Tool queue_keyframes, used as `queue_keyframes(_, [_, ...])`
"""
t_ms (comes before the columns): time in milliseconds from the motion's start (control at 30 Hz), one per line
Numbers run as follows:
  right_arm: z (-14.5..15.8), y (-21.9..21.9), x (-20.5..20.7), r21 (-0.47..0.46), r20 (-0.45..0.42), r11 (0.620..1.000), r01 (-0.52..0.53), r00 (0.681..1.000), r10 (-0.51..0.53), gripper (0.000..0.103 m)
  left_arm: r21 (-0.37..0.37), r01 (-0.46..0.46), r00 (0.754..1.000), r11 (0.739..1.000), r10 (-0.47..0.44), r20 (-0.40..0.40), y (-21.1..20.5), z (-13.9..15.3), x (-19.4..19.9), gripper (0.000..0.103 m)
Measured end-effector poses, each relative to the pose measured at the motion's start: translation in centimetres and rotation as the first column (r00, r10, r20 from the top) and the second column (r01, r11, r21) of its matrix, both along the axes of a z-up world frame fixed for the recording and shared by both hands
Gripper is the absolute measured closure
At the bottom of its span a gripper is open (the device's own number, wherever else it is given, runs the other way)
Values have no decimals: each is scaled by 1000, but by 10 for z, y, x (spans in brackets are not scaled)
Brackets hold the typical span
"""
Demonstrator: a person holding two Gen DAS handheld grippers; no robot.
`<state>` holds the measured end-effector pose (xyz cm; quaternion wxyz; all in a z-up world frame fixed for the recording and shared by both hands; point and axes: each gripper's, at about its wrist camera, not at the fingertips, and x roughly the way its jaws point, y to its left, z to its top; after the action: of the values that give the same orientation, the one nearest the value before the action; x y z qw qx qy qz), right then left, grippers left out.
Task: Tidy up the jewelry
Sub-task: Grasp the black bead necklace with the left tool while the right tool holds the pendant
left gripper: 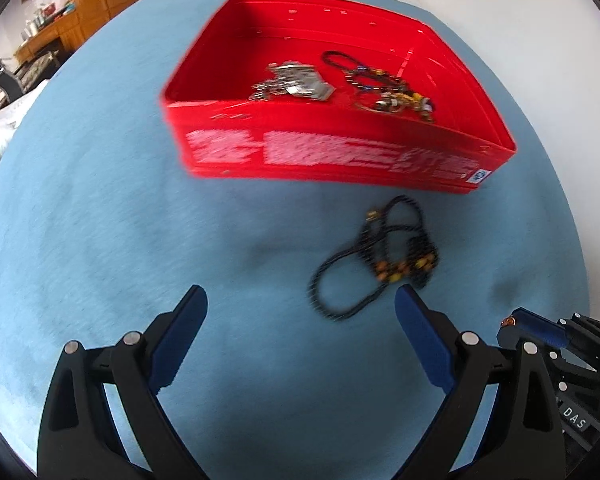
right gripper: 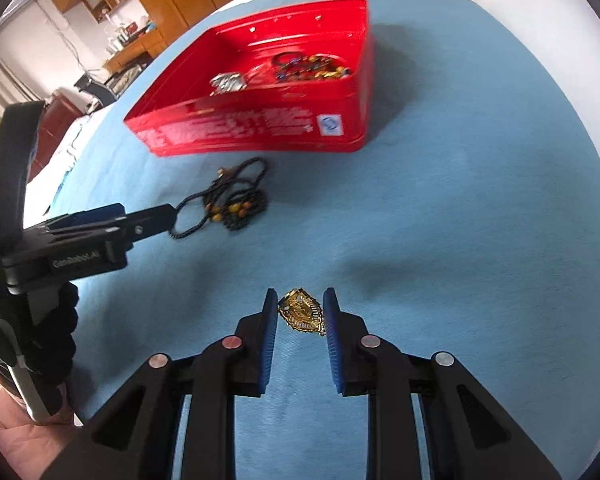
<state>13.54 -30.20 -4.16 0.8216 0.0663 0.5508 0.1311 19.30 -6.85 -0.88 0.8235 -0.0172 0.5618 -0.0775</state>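
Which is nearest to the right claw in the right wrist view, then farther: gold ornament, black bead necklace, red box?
1. gold ornament, between the pads of the right claw.
2. black bead necklace, ahead to the left on the blue cloth.
3. red box, farthest, behind the necklace.

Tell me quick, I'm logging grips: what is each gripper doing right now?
Left gripper: open, empty, near the black beaded necklace.
Right gripper: closed on a gold ornament.
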Motion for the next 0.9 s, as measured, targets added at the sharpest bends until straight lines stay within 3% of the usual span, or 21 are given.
queue_keyframes(533, [-5, -28, 13, 31, 3, 999, 16, 1000, -16, 80, -18, 87, 993, 996, -88, -85, -54, -23, 21, 11])
queue_keyframes(667, [-6, -29, 12, 42, -2, 999, 20, 1000, -20, 80, 36, 119, 990, 992, -116, -80, -67, -23, 21, 29])
queue_keyframes(800, [-4, -28, 11, 44, -1, 999, 22, 1000, -21, 80, 30, 142, 986, 989, -139, -88, -73, -22, 24, 41])
queue_keyframes(900, [-3, -27, 10, 42, 2, 999, 20, 1000, -20, 80, 5, 151, 984, 988, -150, -92, -70, -20, 26, 58])
